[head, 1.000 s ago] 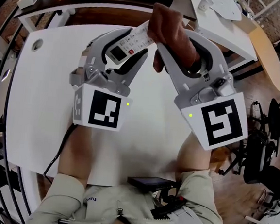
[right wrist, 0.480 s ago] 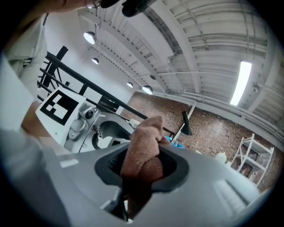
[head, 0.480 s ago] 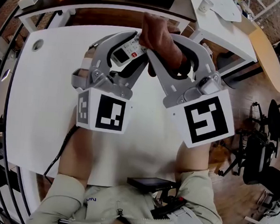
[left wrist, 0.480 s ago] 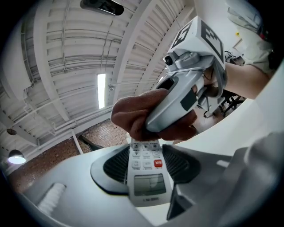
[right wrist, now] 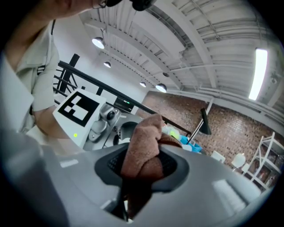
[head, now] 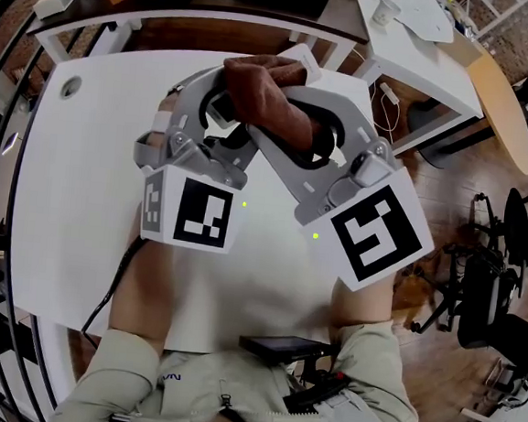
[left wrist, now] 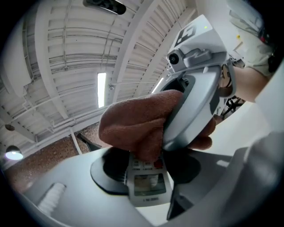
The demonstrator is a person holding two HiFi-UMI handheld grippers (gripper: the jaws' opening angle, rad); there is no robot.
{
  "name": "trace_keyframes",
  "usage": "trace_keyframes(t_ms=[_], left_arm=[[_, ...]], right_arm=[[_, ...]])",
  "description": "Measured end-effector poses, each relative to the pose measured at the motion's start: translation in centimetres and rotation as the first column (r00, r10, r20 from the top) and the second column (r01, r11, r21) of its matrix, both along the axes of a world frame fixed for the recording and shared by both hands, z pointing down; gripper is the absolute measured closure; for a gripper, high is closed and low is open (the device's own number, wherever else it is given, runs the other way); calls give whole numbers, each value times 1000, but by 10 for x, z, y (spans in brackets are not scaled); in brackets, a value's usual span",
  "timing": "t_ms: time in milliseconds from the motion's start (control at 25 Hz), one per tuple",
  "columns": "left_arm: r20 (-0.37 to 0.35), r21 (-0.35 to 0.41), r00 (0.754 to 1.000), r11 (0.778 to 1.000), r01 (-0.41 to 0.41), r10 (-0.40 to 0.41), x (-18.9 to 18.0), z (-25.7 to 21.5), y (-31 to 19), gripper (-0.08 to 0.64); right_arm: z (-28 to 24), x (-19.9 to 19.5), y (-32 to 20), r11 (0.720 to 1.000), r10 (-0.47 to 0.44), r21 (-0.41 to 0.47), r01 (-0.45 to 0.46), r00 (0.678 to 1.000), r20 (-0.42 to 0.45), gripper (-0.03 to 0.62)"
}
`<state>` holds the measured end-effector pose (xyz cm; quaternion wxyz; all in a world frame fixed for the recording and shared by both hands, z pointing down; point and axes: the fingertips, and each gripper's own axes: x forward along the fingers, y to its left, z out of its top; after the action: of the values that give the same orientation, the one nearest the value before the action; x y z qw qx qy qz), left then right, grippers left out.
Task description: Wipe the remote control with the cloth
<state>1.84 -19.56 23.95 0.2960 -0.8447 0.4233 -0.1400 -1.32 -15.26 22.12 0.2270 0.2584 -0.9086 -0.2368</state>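
Head view: a person held two grippers above a white table [head: 73, 189], their tips crossed. The left gripper [left wrist: 146, 170] had its jaws about half apart and clamped on the two long sides of the remote [left wrist: 145, 191]. The remote's display end lay nearest that gripper's body, and its button face was turned up. The right gripper [right wrist: 141, 175] had its jaws drawn closer together and pinched a bunched brown cloth [right wrist: 143, 144] between the pads. Folds of the cloth bulged out past the tips. This gripper reached in from the left gripper's right side. It pressed the cloth down onto the remote's buttons, just beyond the display and the left jaws' pads.
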Motion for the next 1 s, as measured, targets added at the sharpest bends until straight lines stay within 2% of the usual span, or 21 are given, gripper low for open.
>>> trace_keyframes(t_ms=[80, 160, 240, 320, 400, 480, 640, 800, 1000], left_arm=[[-80, -24, 996, 999, -48, 46, -1, -8, 1, 316], [-211, -42, 971, 992, -120, 109, -3, -23, 4, 316], [-385, -107, 913, 976, -188, 134, -10, -33, 6, 316], [-498, -179, 859, 955, -237, 120, -20, -35, 3, 316], [-544, -213, 832, 941, -264, 110, -31, -32, -3, 316], [-591, -242, 800, 925, -295, 101, -38, -30, -8, 316], [-674, -278, 730, 878, -390, 111, -38, -33, -5, 316], [-696, -278, 705, 856, -437, 133, -35, -36, -1, 316], [-709, -276, 691, 848, -453, 139, -35, -38, 0, 316]], right_arm=[[-12, 2, 2, 1000, -10, -19, 12, 995, 98, 480], [-31, 12, 0, 1000, 17, -24, -12, 974, 224, 480], [-54, 29, -5, 997, 53, 28, -67, 941, 334, 479], [-73, 47, -12, 988, 88, 82, -135, 903, 420, 479], [-82, 63, -18, 977, 112, 106, -184, 871, 478, 479], [-83, 72, -25, 971, 133, 105, -213, 854, 504, 479], [-72, 71, -35, 973, 150, 80, -216, 858, 492, 479], [-61, 60, -36, 982, 117, 82, -172, 883, 455, 479], [-49, 40, -32, 990, 58, 92, -102, 917, 394, 479]])
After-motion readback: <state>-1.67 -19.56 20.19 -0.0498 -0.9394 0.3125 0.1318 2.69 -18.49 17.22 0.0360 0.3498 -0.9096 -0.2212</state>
